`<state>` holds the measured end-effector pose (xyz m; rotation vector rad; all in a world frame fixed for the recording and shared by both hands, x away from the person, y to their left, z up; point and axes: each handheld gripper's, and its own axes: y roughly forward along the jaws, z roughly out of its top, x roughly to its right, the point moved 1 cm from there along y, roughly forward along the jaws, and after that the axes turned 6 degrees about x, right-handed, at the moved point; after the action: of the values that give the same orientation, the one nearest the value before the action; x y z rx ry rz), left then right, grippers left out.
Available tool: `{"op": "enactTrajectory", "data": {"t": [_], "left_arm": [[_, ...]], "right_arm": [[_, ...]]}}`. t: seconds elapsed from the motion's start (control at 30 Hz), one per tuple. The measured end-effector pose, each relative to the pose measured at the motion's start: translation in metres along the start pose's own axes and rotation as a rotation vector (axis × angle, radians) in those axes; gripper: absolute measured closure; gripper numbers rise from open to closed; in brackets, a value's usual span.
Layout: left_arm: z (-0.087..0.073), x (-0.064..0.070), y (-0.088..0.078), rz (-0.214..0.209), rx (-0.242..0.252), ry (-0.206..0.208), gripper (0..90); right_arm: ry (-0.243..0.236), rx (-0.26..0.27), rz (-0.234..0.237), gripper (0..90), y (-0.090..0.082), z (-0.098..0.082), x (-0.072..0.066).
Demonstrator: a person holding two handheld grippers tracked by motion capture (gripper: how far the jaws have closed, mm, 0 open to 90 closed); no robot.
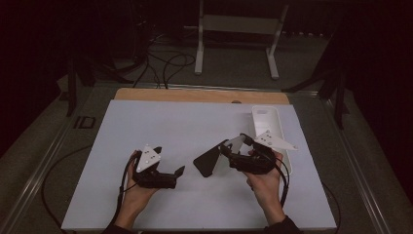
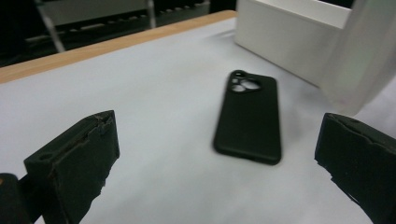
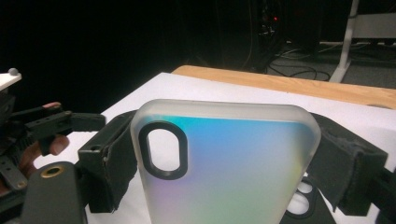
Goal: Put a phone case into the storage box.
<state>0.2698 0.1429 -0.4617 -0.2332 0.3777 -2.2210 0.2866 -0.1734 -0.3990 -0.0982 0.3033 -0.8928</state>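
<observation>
A black phone case (image 2: pixel 250 119) lies flat on the white mat, camera cutout pointing away; in the high view the black case (image 1: pixel 208 162) rests mid-table between my hands. My left gripper (image 2: pixel 219 144) stands open, its jaws wide apart and short of the case with nothing in them. From above, the left gripper (image 1: pixel 179 171) points right toward it. My right gripper (image 3: pixel 226 158) is shut on a frosted, iridescent phone case (image 3: pixel 233 163), held upright by its long sides. In the high view the right gripper (image 1: pixel 238 149) holds that frosted case (image 1: pixel 234 142) just right of the black one.
A white tray (image 1: pixel 269 122) stands at the mat's back right, close behind the right hand; its wall (image 2: pixel 285 35) rises beyond the black case. The wooden table edge (image 1: pixel 195 95) runs along the far side. Cables trail from both grippers toward the near edge.
</observation>
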Motion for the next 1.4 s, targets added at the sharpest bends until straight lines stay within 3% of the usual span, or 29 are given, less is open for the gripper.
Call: {"op": "enactTrajectory", "data": {"t": [0.13, 0.3, 0.4, 0.7, 0.93, 1.4], "left_arm": [[-0.011, -0.011, -0.014, 0.044, 0.010, 0.005, 0.4], [-0.024, -0.029, -0.036, 0.094, 0.043, -0.028, 0.4], [-0.031, -0.035, -0.046, 0.141, 0.052, -0.025, 0.4], [-0.044, -0.045, -0.060, 0.203, 0.061, -0.017, 0.5], [-0.049, -0.052, -0.062, 0.228, 0.076, -0.061, 0.5], [-0.051, -0.050, -0.063, 0.244, 0.077, -0.055, 0.5]], "right_arm": [[-0.007, 0.004, -0.010, 16.8, 0.001, 0.004, 0.003], [-0.010, 0.008, -0.028, 16.7, 0.001, 0.009, 0.009], [0.004, 0.015, -0.023, 16.7, 0.000, 0.012, 0.013], [0.012, 0.028, -0.043, 16.7, -0.001, 0.023, 0.023], [0.012, 0.048, -0.077, 16.7, -0.002, 0.037, 0.037], [0.001, 0.068, -0.178, 16.7, -0.002, 0.061, 0.067]]}}
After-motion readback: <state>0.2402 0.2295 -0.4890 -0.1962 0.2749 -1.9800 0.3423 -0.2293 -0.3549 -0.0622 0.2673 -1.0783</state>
